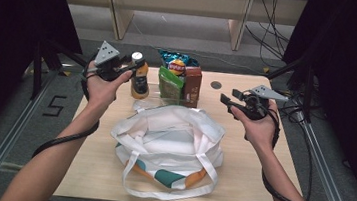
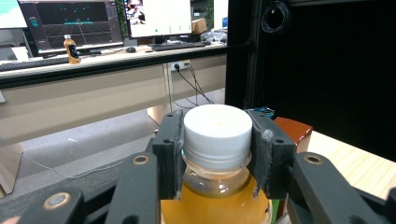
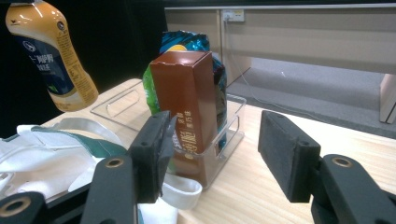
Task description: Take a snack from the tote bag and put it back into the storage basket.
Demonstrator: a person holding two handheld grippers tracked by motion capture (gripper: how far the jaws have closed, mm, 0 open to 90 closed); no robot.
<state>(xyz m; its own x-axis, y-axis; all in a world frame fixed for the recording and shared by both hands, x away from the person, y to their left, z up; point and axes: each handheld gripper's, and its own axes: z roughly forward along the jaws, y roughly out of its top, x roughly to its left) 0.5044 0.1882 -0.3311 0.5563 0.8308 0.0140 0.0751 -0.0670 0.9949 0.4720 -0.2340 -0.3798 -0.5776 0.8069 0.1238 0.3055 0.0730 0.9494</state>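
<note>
One bottle [image 1: 140, 79], one bag [image 1: 168, 144], three snacks [image 1: 181, 80]

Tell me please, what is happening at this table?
A person is working with two handheld grippers. The left gripper clamps the white cap of an orange drink bottle, holding it in the air beside a clear plastic bin of snacks. The right gripper is open. A white fabric tote bag lies open on the wooden table.

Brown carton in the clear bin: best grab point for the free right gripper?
Probably its upper half, pinching the two narrow faces. The brown carton stands upright in the clear bin, top well above the rim. Bring the open right gripper from its own side, above the rim; snack bags crowd the far side.
</note>
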